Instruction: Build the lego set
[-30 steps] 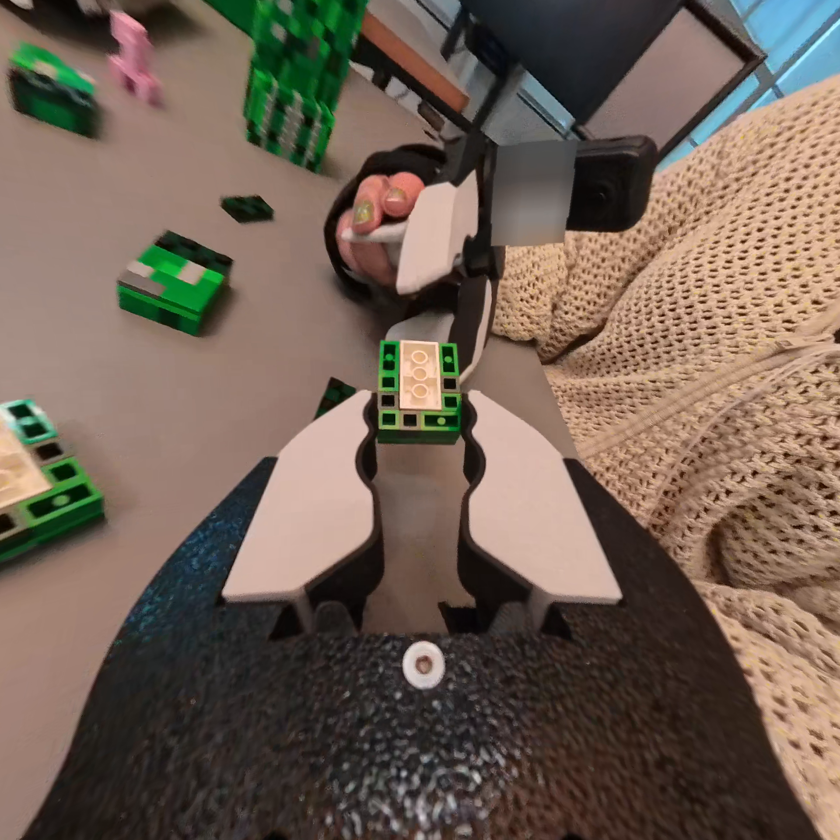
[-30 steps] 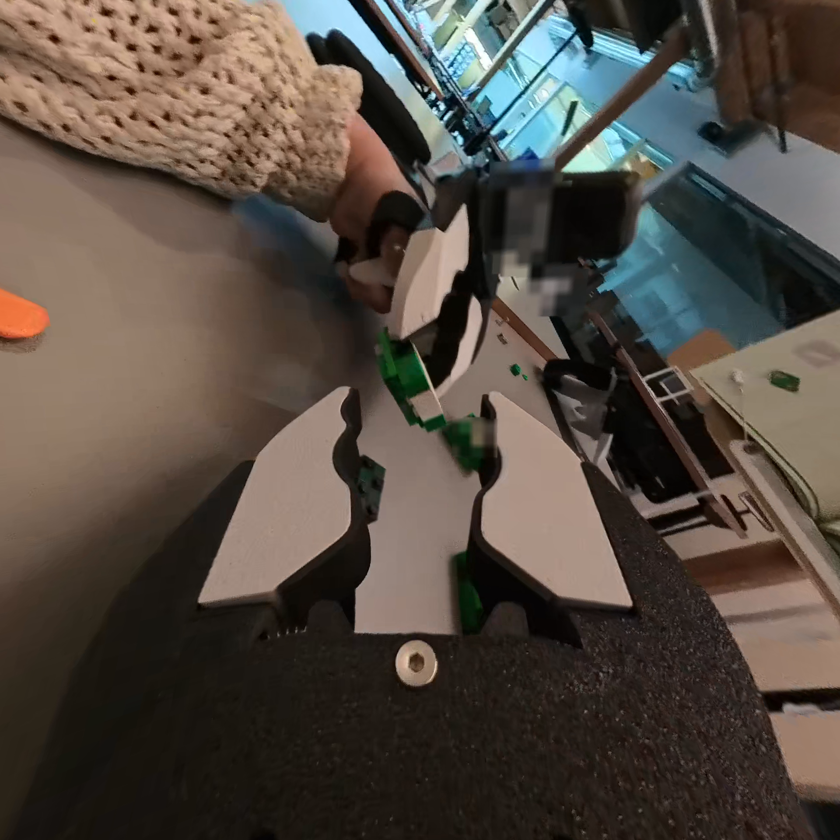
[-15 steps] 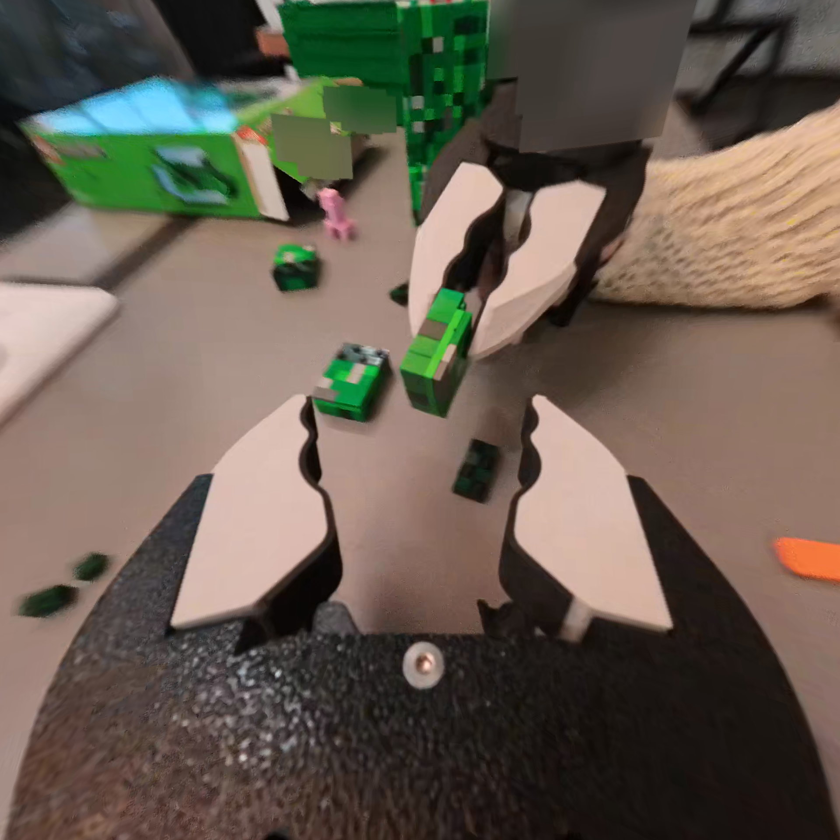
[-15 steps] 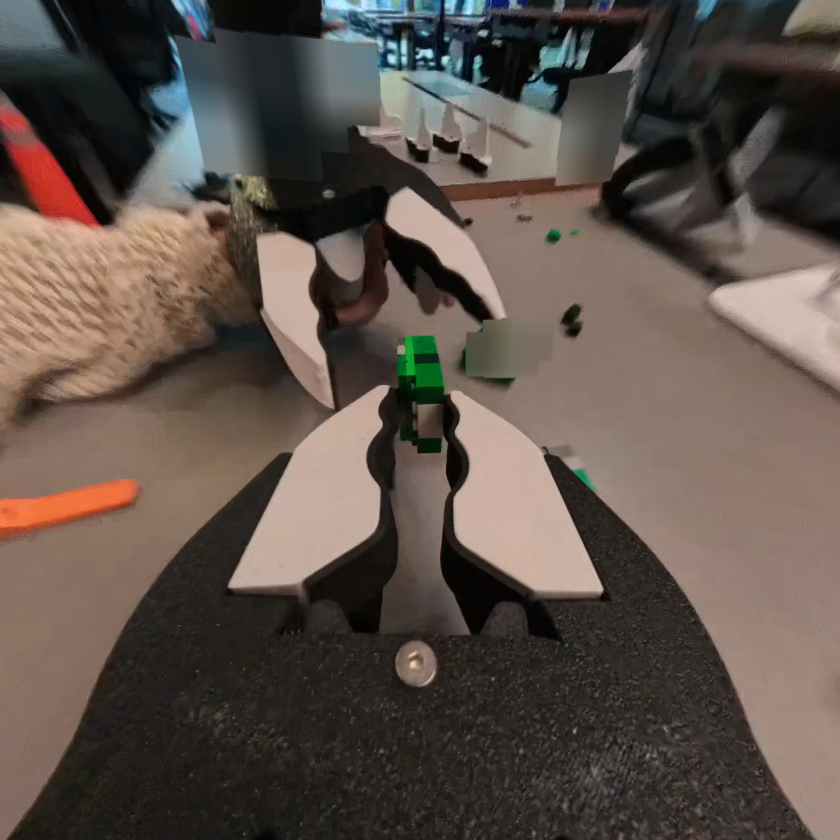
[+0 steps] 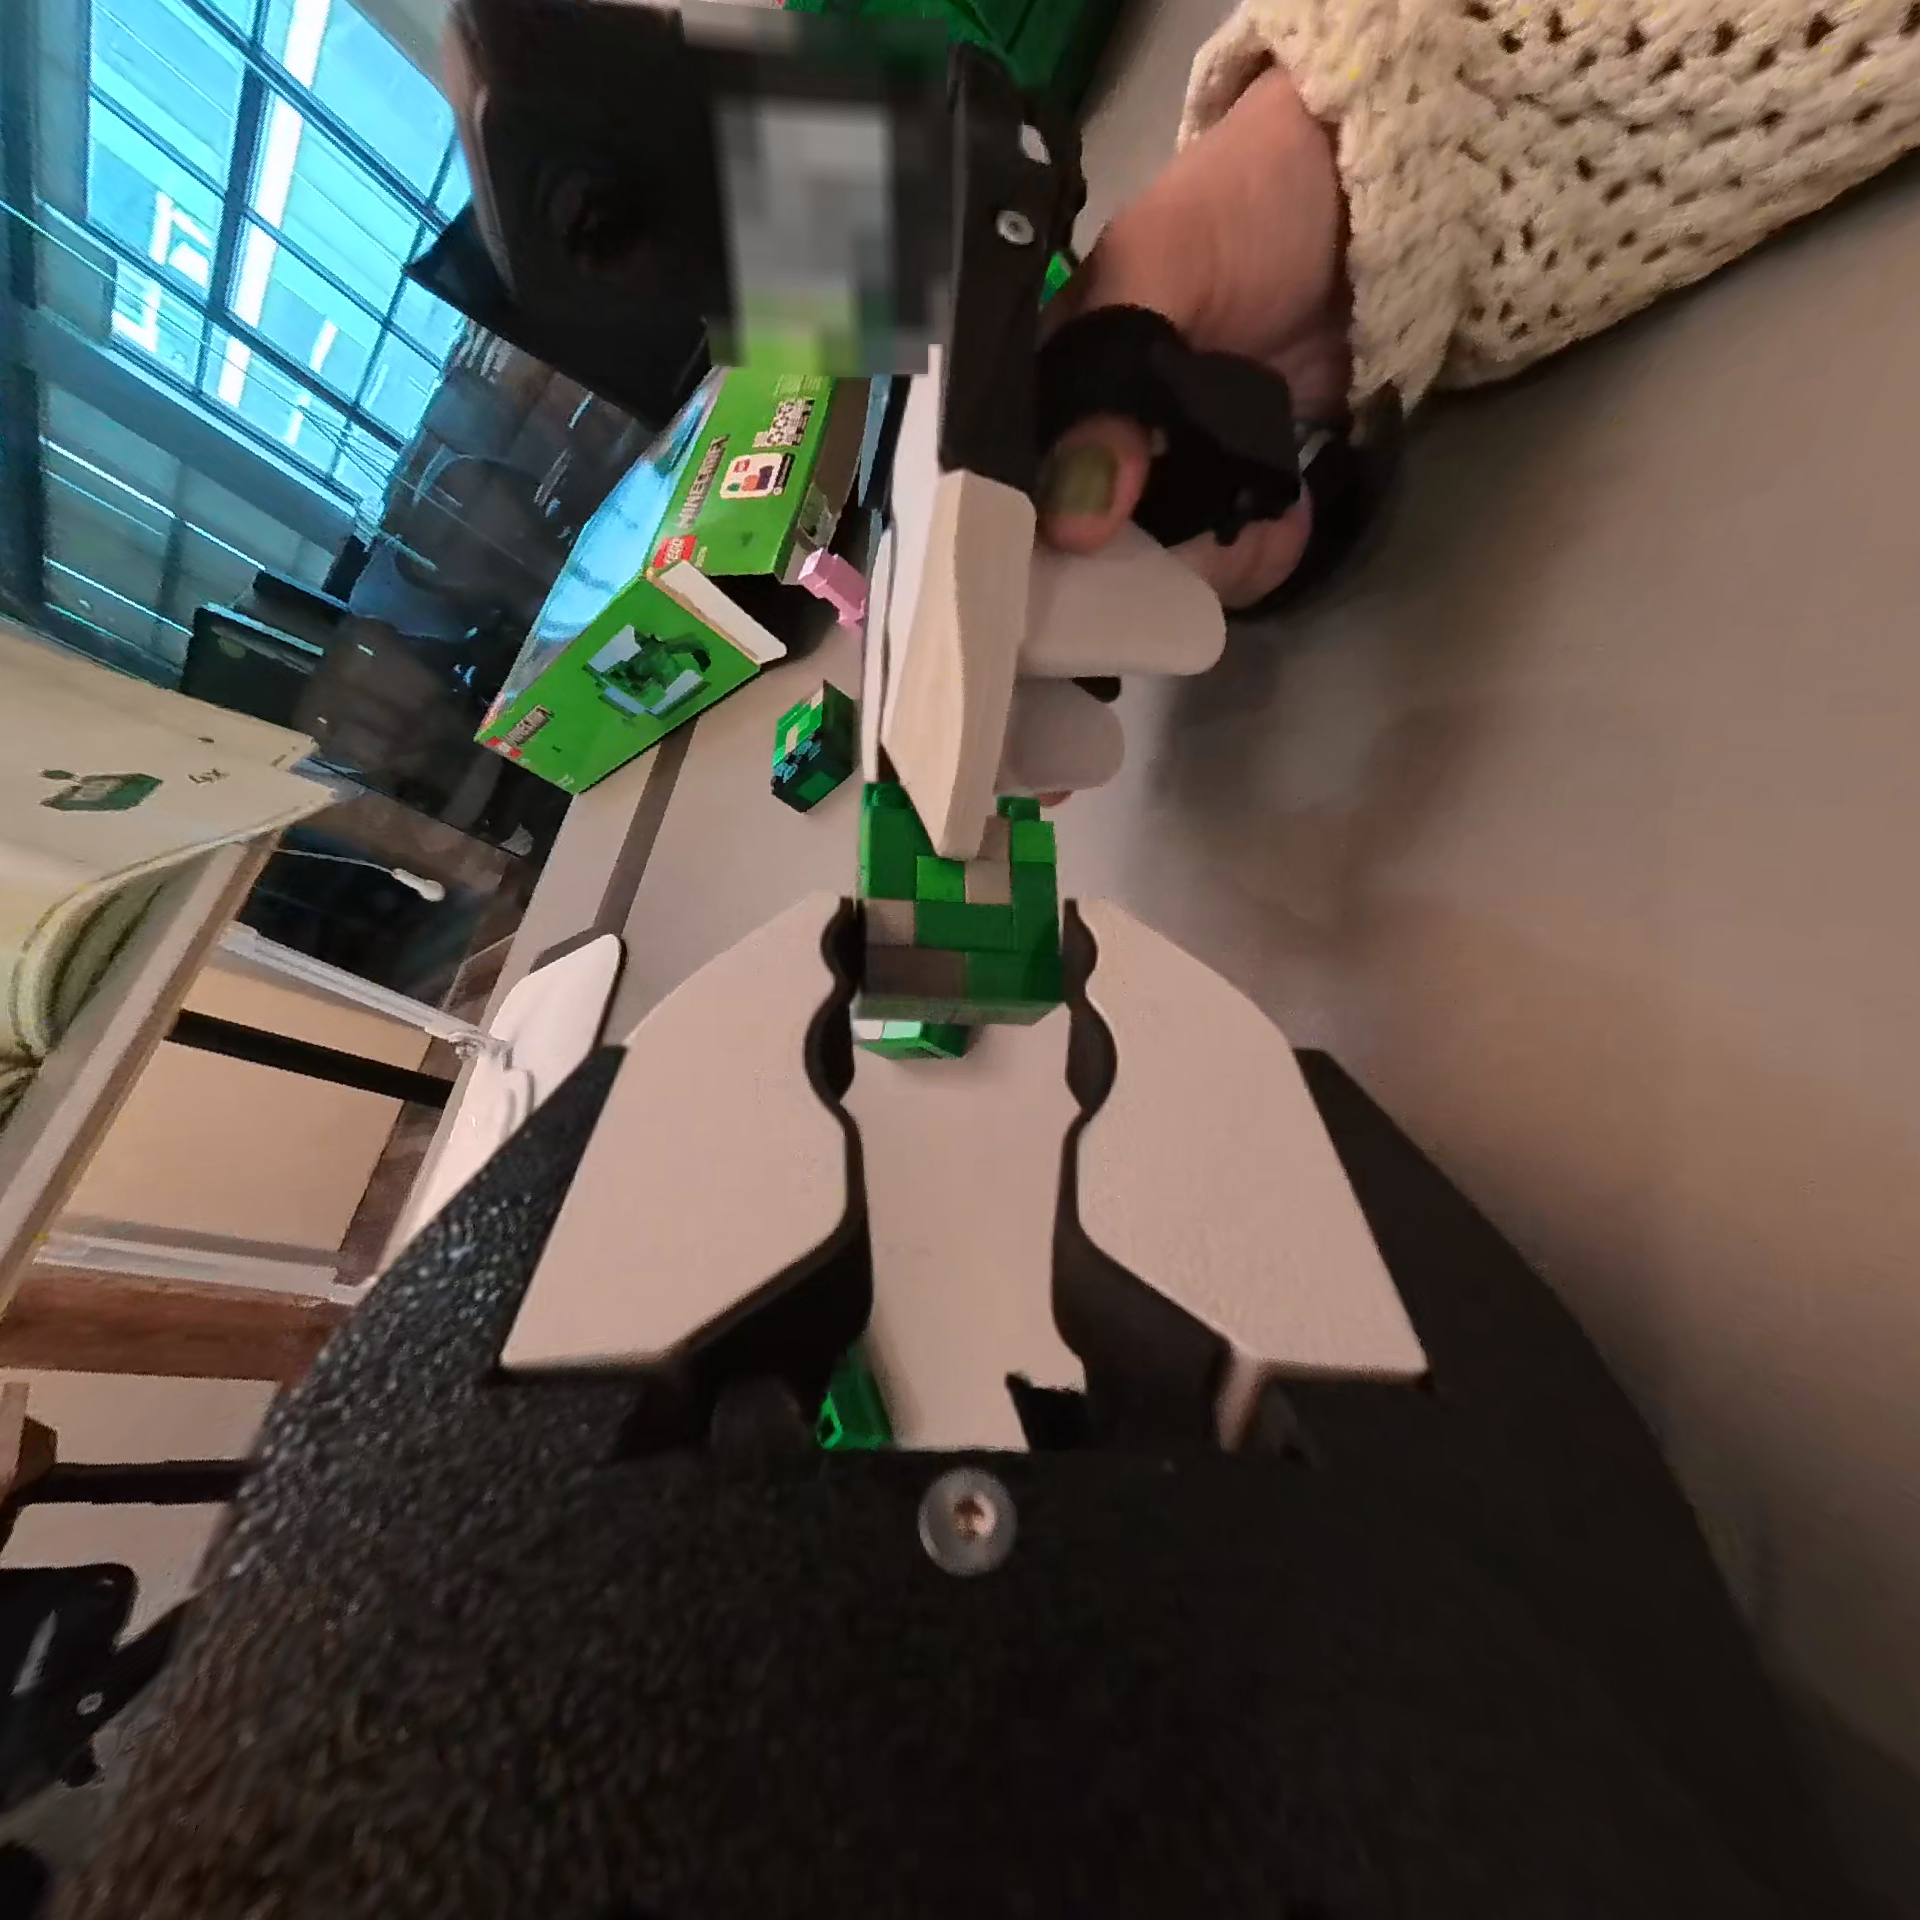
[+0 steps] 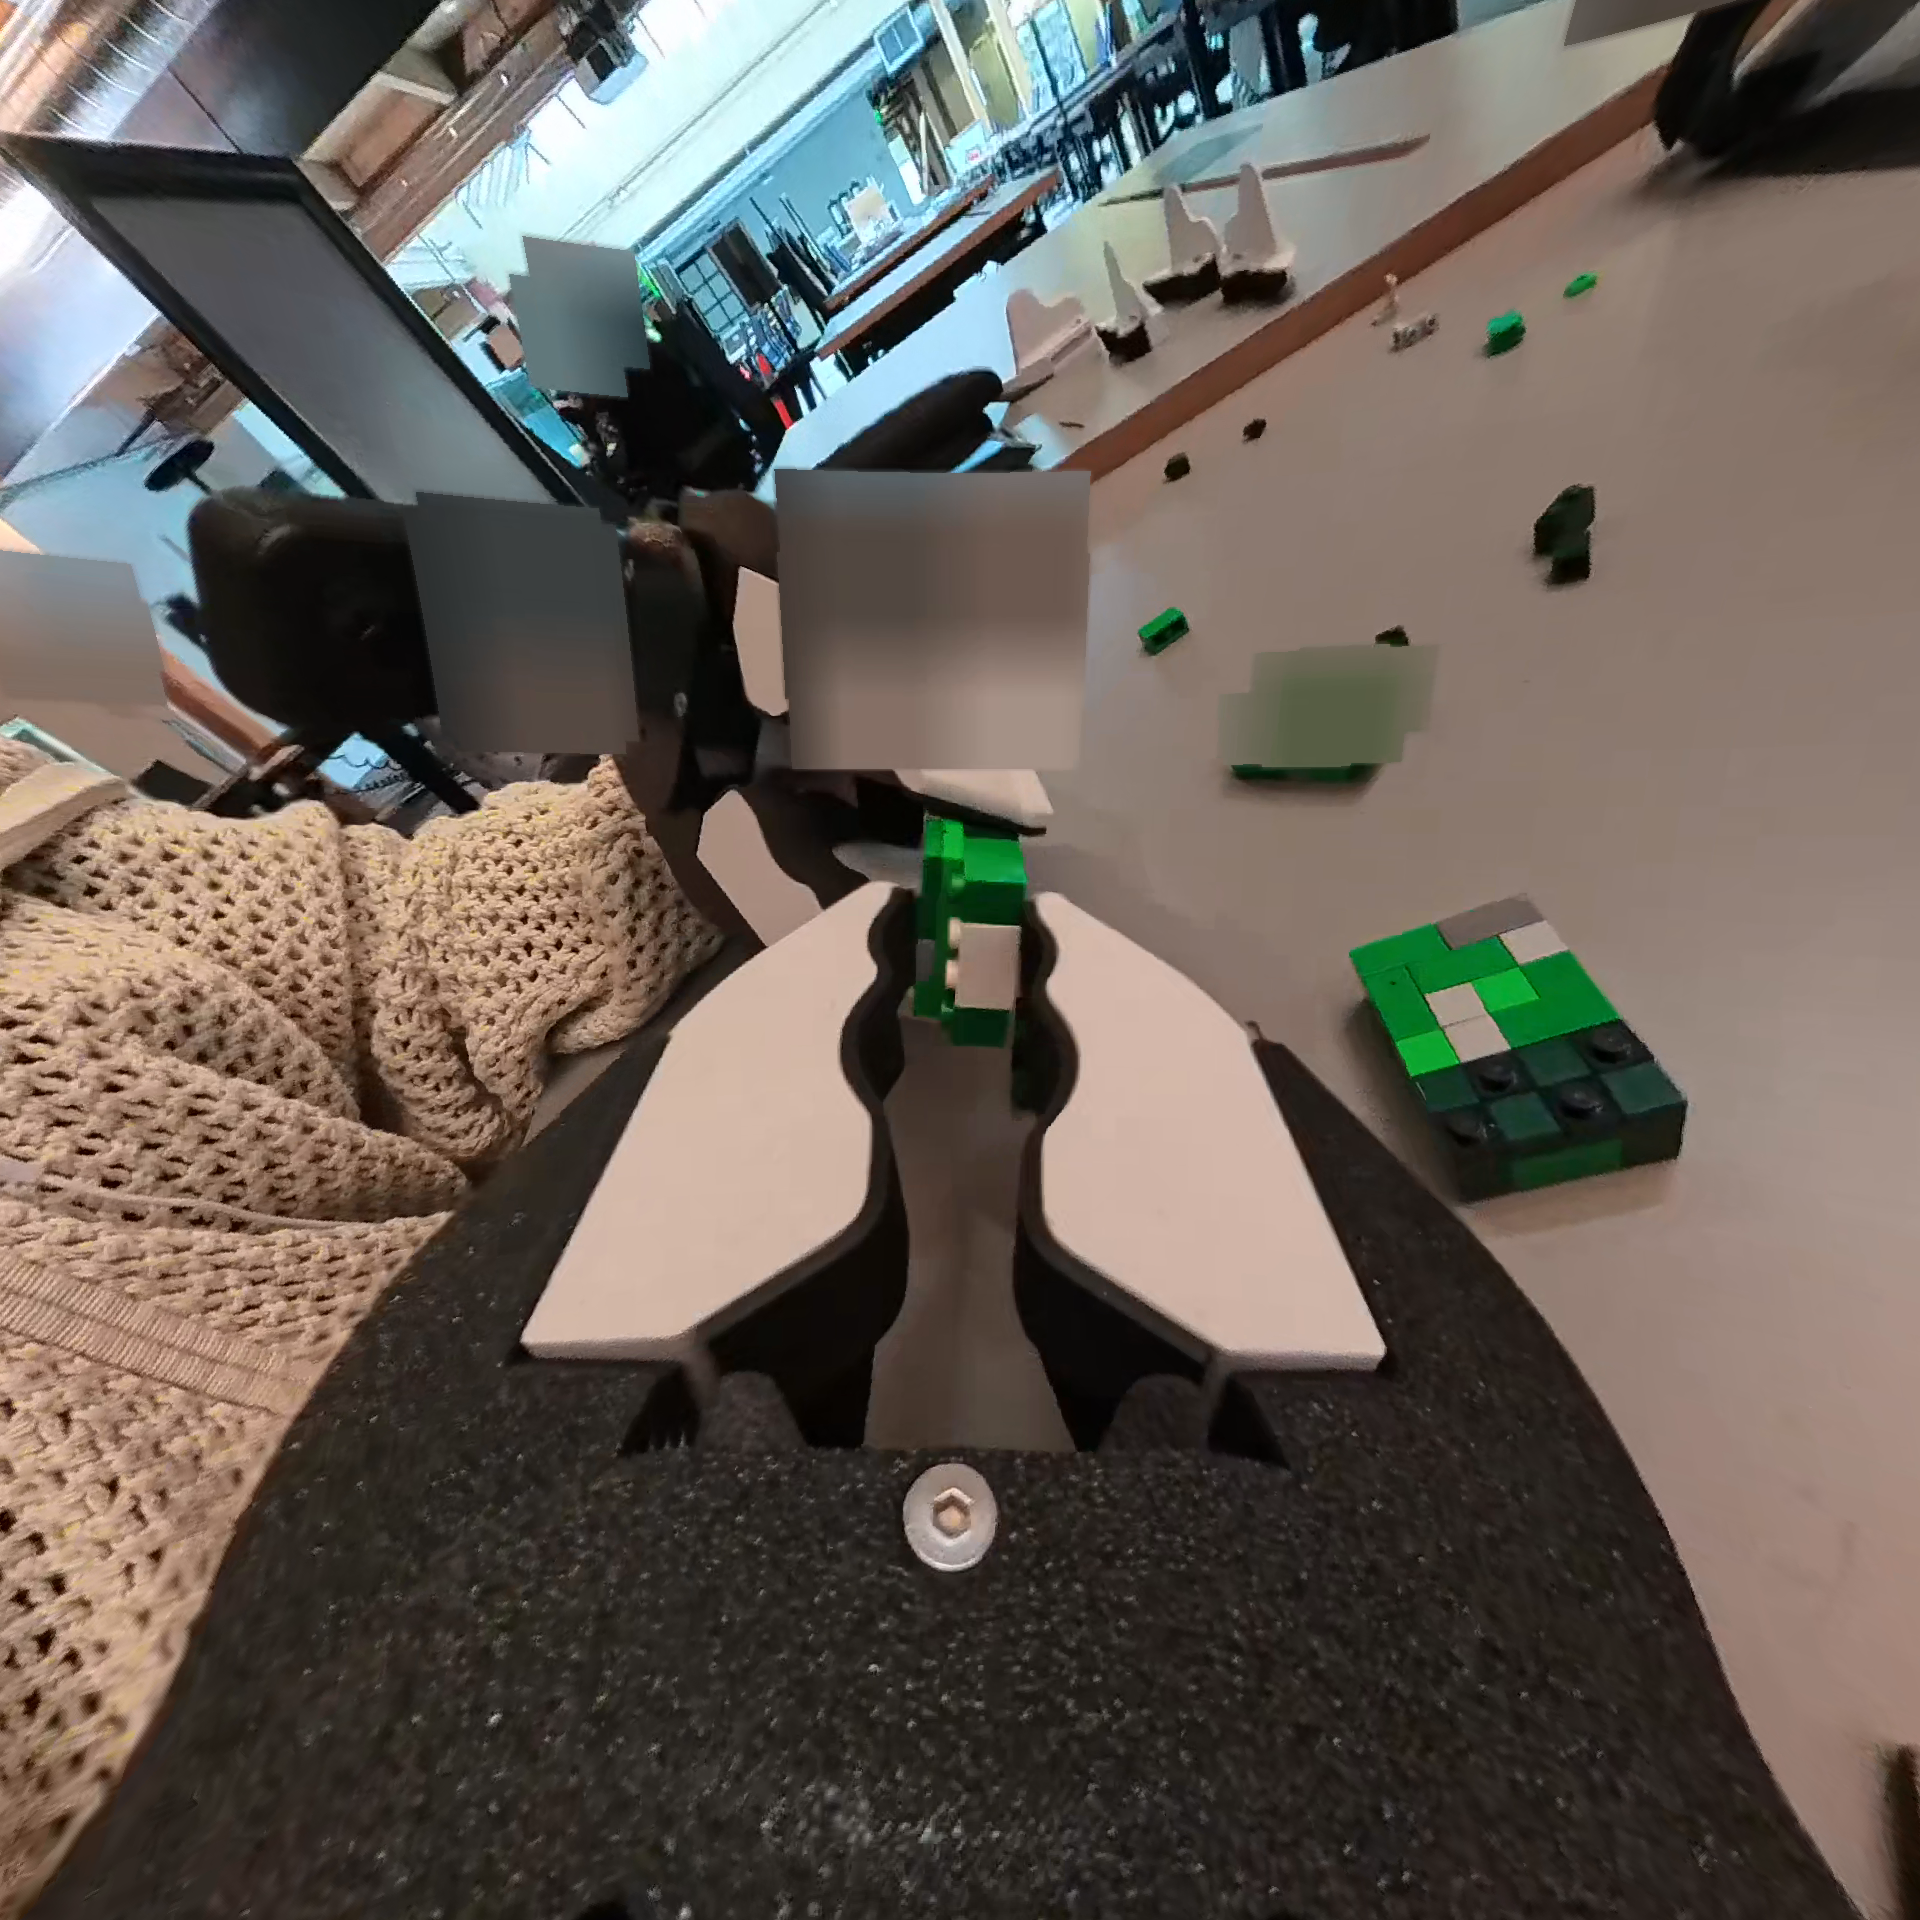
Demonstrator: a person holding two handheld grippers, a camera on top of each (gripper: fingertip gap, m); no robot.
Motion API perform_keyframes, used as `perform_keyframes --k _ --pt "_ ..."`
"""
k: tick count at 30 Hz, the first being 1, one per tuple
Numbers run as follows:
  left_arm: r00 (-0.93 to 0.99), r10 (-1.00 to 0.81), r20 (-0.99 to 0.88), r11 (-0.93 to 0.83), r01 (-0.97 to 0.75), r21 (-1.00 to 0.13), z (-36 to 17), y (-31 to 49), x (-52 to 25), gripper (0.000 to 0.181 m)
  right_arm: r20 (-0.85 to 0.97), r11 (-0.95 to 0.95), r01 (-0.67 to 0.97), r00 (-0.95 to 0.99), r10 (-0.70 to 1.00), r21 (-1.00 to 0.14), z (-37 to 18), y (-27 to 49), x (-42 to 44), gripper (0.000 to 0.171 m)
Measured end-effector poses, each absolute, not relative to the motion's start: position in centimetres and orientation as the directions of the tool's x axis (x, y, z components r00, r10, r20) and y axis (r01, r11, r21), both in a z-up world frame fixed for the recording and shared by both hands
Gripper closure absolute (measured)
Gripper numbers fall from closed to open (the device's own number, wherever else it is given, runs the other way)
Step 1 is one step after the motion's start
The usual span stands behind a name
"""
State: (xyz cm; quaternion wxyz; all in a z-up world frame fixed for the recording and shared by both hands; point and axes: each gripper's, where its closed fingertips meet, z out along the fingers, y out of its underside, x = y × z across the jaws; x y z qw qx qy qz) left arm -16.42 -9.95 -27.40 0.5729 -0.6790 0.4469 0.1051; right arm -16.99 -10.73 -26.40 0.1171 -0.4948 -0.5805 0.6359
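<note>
left tongs (image 5: 956, 940) reclosed | blocky green brick assembly (image 5: 961, 925) | both gripping

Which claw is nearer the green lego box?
Right. Both grip the small green build; the right claw reaches in from the side of the green box, the left claw from the opposite side.
</note>
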Motion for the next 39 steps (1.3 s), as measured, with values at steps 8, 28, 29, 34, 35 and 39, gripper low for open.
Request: perform_keyframes --k 8,28,29,34,35,39 --pt "0.755 -0.596 -0.273 -0.255 -0.501 -0.827 -29.3 -11.0 -19.6 0.145 -0.114 -0.1 0.148 -0.086 0.99 -0.984 -24.7 -2.8 -17.3 0.127" --pt "0.852 -0.521 0.047 -0.638 -0.353 -0.685 -33.1 -13.9 -23.1 0.14 0.236 0.206 0.157 0.2 0.951 -0.966 -25.2 -0.2 -16.9 0.147" --pt "0.855 -0.516 0.06 -0.637 -0.336 -0.694 -32.9 -13.8 -23.1 0.132 0.236 0.207 0.158 0.198 0.951 -0.965 -25.2 -0.2 -16.9 0.147" --pt "0.927 -0.374 0.018 -0.531 -0.198 -0.824 -30.3 -11.9 -25.9 0.122 0.242 0.212 0.164 0.195 0.95 -0.963 -25.3 -0.3 -17.0 0.149" --pt "0.947 -0.32 0.014 -0.512 -0.16 -0.844 -30.1 -11.4 -26.9 0.122 0.247 0.217 0.167 0.195 0.949 -0.962 -25.3 -0.3 -17.1 0.15" --pt "0.977 -0.215 0.007 -0.569 -0.119 -0.814 -32.0 -10.6 -28.9 0.123 0.272 0.241 0.177 0.185 0.944 -0.954 -25.5 -0.6 -17.2 0.151"
